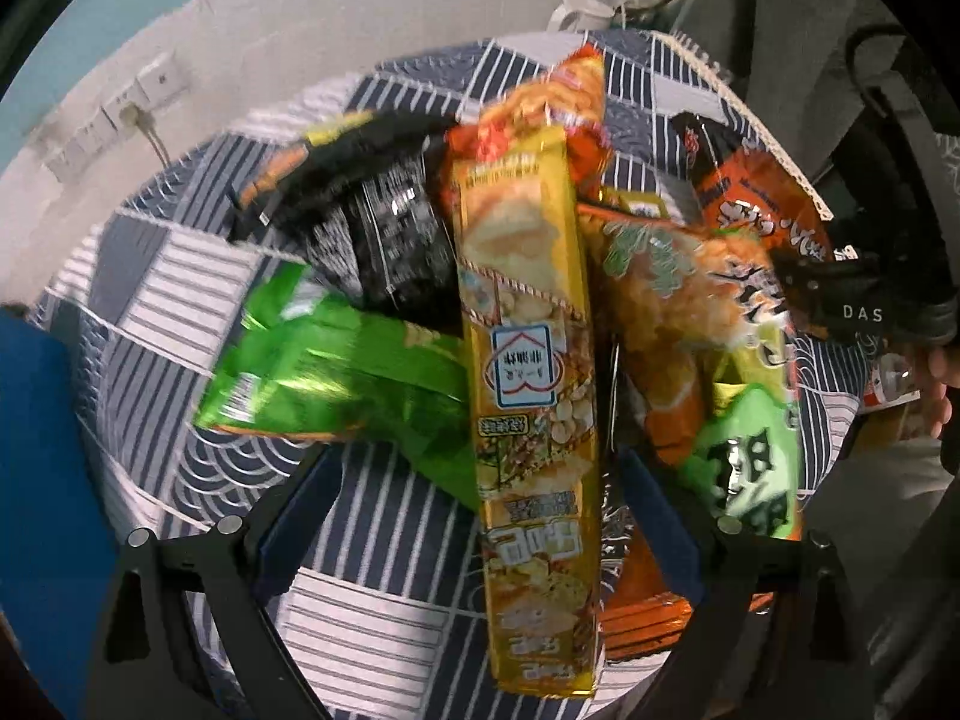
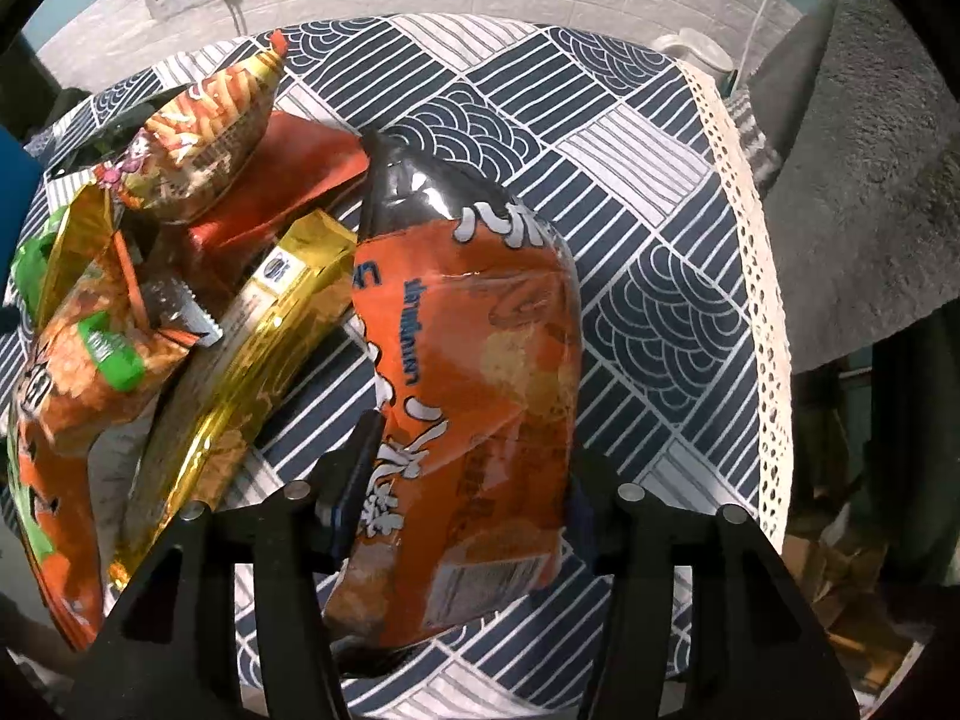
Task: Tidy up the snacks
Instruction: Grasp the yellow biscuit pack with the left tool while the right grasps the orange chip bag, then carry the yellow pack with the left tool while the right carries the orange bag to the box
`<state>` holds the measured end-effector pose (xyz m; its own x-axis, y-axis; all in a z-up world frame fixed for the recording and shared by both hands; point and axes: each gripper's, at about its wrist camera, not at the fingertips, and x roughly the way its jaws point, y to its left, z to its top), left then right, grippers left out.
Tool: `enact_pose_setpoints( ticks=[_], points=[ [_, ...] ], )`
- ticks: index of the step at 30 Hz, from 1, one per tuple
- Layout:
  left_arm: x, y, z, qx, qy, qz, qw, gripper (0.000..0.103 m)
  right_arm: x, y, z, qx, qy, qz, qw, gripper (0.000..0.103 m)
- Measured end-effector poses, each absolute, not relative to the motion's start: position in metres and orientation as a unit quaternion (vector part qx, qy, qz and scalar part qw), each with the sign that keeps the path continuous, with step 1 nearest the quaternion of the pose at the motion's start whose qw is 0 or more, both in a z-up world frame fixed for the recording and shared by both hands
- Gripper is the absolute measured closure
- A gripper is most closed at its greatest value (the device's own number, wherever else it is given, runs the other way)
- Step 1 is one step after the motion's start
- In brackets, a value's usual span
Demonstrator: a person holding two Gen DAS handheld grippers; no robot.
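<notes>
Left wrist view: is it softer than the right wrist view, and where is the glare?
Left wrist view: motion smear on the crinkly green foil bag and black printed packet; the long yellow snack box reads sharper. Right wrist view: crisper, with glare on the gold foil packet and the glossy orange chip bag. Both views bend the patterned tablecloth in fisheye curves.

Navy-and-white striped, wave-patterned tablecloth; orange bag; gold pack; green bag; black bag.

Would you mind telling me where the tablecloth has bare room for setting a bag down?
Bare tablecloth lies between the orange bag and the lace edge. Left of it, the snack pile crowds everything.
</notes>
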<state>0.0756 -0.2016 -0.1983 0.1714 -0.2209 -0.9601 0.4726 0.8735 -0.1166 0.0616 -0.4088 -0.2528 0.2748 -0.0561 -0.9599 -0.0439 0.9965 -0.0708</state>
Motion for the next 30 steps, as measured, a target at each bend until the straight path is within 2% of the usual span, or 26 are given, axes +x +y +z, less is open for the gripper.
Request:
enact_pose_setpoints(
  ticks=[1,2,4,6,7,9,11,17,30],
  points=[
    [0.076,-0.202,-0.202,0.099,0.606,-0.229,0.755,0.013,0.064,-0.409,-0.255,-0.043,0.602,-0.005,0.797,0.047],
    [0.076,-0.202,-0.205,0.095,0.611,-0.228,0.752,0.025,0.066,-0.409,-0.258,-0.045,0.602,-0.005,0.797,0.047],
    [0.079,-0.200,-0.213,0.073,0.631,-0.236,0.736,0.037,0.068,-0.409,-0.263,-0.046,0.601,-0.006,0.798,0.047],
    [0.078,-0.197,-0.213,0.058,0.633,-0.237,0.735,0.039,0.066,-0.416,-0.269,-0.046,0.600,-0.002,0.799,0.048],
    [0.077,-0.197,-0.212,0.059,0.631,-0.240,0.735,0.043,0.066,-0.417,-0.270,-0.046,0.598,-0.001,0.800,0.053],
    [0.072,-0.198,-0.209,0.075,0.624,-0.245,0.739,0.046,0.064,-0.419,-0.271,-0.041,0.597,0.003,0.801,0.056],
    [0.067,-0.198,-0.206,0.082,0.621,-0.253,0.737,0.065,0.064,-0.419,-0.267,-0.038,0.595,0.001,0.803,0.057],
    [0.049,-0.196,-0.189,0.123,0.596,-0.254,0.752,0.071,0.057,-0.416,-0.246,-0.039,0.581,-0.008,0.813,0.058],
    [0.033,-0.162,-0.136,0.123,0.546,-0.242,0.792,0.071,0.030,-0.384,-0.188,-0.037,0.527,0.019,0.849,0.058]
  ],
)
